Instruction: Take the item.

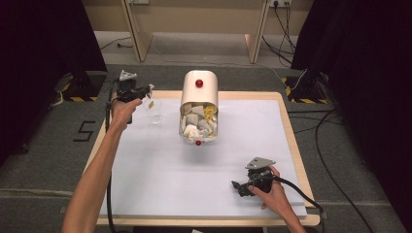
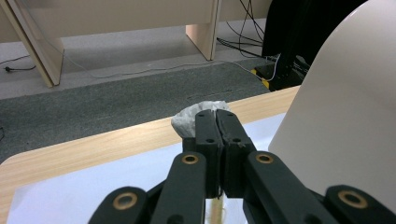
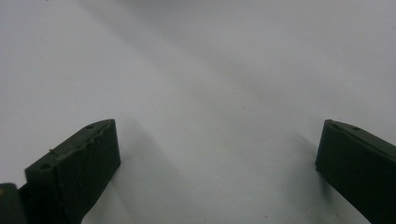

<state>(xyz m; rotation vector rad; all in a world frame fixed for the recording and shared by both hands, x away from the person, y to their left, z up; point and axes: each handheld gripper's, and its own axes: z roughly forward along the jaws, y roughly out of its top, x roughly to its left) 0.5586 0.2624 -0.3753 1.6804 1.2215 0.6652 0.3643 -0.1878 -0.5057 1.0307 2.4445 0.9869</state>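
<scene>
A cream bin (image 1: 198, 90) with red knobs stands at the back middle of the table, its open front full of crumpled paper and sachets (image 1: 197, 124). My left gripper (image 1: 147, 90) hovers at the back left, shut on a small whitish sachet (image 2: 189, 120) that looks like a tea bag. A tan tag (image 1: 151, 104) hangs below it, just above a clear glass (image 1: 156, 114). In the left gripper view the bin's cream wall (image 2: 345, 130) rises close on the right of the left gripper (image 2: 215, 115). My right gripper (image 1: 239, 187) rests low at the front right, open (image 3: 215, 149) over bare mat.
A white mat (image 1: 194, 179) covers the wooden table (image 1: 293, 141). Beyond the far edge lie grey carpet, wooden furniture legs (image 1: 138, 34) and cables (image 1: 284, 29). Black curtains flank both sides.
</scene>
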